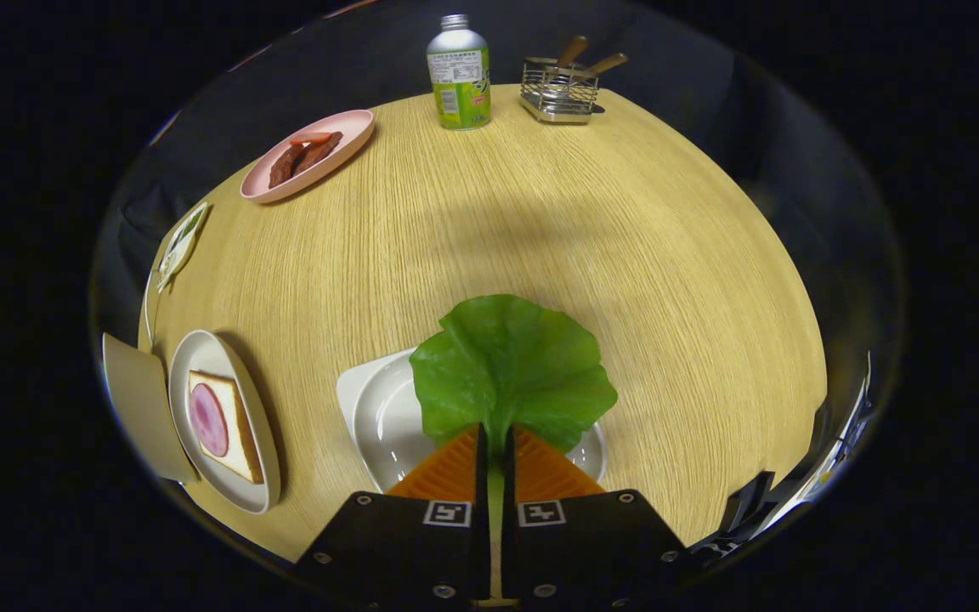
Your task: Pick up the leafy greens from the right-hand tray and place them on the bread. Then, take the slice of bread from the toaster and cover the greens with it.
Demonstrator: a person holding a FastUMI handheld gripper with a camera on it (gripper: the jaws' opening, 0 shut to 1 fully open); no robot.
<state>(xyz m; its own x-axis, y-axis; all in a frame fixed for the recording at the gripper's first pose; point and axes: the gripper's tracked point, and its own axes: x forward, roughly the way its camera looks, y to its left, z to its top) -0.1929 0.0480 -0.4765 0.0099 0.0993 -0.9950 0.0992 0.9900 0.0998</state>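
Observation:
A green leaf (511, 370) fans out just ahead of my fingers, with its pale stem pinched between them. My gripper (496, 442) is shut on that stem and holds the leaf above a white tray (370, 408). Off to the left lies a slice of bread (230, 433) topped with a round pink slice of meat, on an oval white plate (200, 357). The leaf hides much of the tray under it.
A pink plate (345, 136) with brown and red food sits far left on the wooden table (625, 255). A green and silver bottle (458, 75) and a wire rack (559, 92) with wooden-handled utensils stand at the far edge. A beige object (137, 399) sits beside the bread plate.

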